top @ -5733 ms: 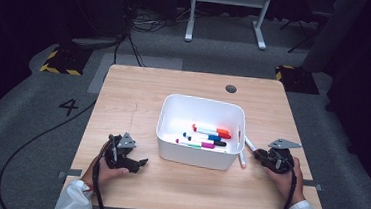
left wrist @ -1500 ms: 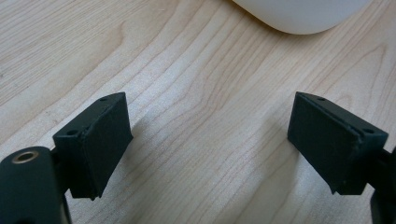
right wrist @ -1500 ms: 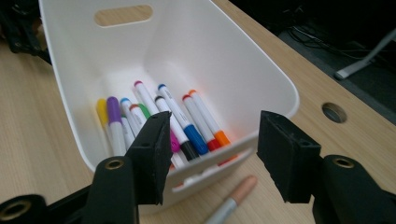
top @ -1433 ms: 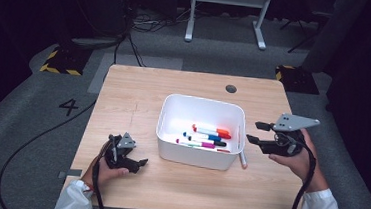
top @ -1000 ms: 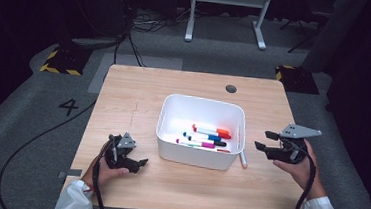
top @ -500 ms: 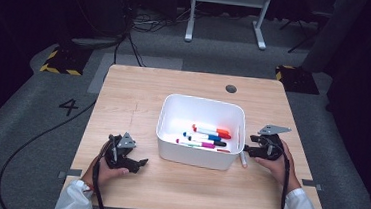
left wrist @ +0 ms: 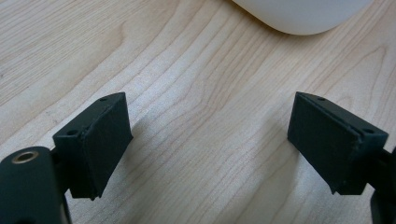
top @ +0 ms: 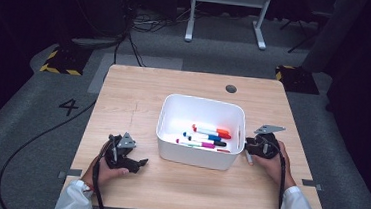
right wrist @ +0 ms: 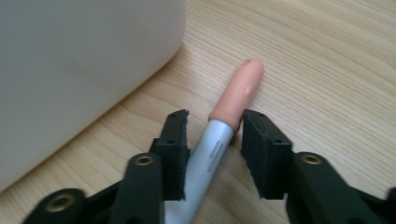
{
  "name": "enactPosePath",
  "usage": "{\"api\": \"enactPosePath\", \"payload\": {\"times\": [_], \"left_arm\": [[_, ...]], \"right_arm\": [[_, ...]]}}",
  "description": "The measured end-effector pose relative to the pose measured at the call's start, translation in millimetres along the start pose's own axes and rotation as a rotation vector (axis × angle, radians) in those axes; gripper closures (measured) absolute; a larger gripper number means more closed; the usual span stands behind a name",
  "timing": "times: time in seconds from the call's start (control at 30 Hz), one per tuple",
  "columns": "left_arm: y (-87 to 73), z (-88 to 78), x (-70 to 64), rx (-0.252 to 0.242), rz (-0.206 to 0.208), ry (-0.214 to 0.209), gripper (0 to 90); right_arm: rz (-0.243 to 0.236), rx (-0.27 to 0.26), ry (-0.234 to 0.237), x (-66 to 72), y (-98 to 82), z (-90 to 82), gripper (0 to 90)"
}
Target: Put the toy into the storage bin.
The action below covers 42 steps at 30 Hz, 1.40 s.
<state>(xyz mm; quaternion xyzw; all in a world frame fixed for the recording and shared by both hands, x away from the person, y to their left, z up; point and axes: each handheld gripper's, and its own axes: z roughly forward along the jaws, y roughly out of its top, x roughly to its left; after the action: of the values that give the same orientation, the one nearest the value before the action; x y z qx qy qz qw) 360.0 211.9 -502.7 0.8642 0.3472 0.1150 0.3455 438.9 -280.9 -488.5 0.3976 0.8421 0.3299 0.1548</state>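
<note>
Down from beside the white bin (top: 171,128), the right claw (right wrist: 212,140) has just been closing around a peach-capped marker (right wrist: 236,95) on the desk (top: 134,95). Its pads sit at the barrel's sides; a firm grip I cannot tell. Left claw (left wrist: 208,140) rests wide open, empty.

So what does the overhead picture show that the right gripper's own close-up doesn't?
High view alone: coloured markers lying inside the white plastic bin, and the left gripper resting open.

Right gripper view alone: a silver marker with a peach cap on the table between the right gripper pads, which have just been closing around it.

Both: the bin and the light wooden table.
</note>
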Motion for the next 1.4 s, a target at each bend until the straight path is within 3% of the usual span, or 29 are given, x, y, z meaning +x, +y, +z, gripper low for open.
{"api": "enactPosePath", "payload": {"times": [0.13, 0.3, 0.37, 0.47, 0.7, 0.8, 0.9, 1.03, 1.13, 1.4], "left_arm": [[0.0, 0.1, 0.0, -0.002, 0.000, -0.001, 13.6], [0.0, 0.2, 0.0, -0.001, -0.001, -0.003, 13.6], [0.0, 0.1, 0.0, -0.001, -0.002, -0.003, 13.6], [0.0, 0.2, -0.1, -0.001, -0.003, -0.004, 13.6], [0.0, 0.1, 0.1, -0.001, 0.000, -0.001, 13.6], [0.0, 0.2, -0.1, -0.001, -0.003, -0.005, 13.6], [-0.1, 0.3, -0.1, -0.001, -0.003, -0.005, 13.6], [0.0, 0.2, 0.0, -0.001, -0.001, -0.003, 13.6], [0.0, 0.1, 0.1, -0.001, 0.000, -0.001, 13.6], [0.1, -0.2, 0.3, 0.000, 0.004, 0.003, 13.6]], "right_arm": [[-0.023, 0.014, -0.023, -1.3, -6.6, -8.4, 73.8], [-0.053, 0.036, -0.041, -2.2, -16.7, -21.1, 75.1], [-0.060, 0.034, -0.037, -2.4, -18.0, -23.4, 72.9], [-0.059, 0.025, -0.026, -1.7, -13.8, -22.1, 60.8], [-0.061, 0.030, -0.017, 3.7, -0.8, -7.0, 57.8], [-0.042, 0.029, -0.008, 4.0, 2.8, -1.3, 61.2], [-0.049, 0.034, -0.004, 3.8, 4.5, -0.4, 73.0], [-0.063, 0.042, -0.009, 4.3, 4.1, -2.2, 74.7], [-0.046, 0.009, 0.016, 0.9, 1.5, -10.8, 74.8], [0.004, -0.164, 0.035, -13.1, 5.1, -64.7, 74.9]]}}
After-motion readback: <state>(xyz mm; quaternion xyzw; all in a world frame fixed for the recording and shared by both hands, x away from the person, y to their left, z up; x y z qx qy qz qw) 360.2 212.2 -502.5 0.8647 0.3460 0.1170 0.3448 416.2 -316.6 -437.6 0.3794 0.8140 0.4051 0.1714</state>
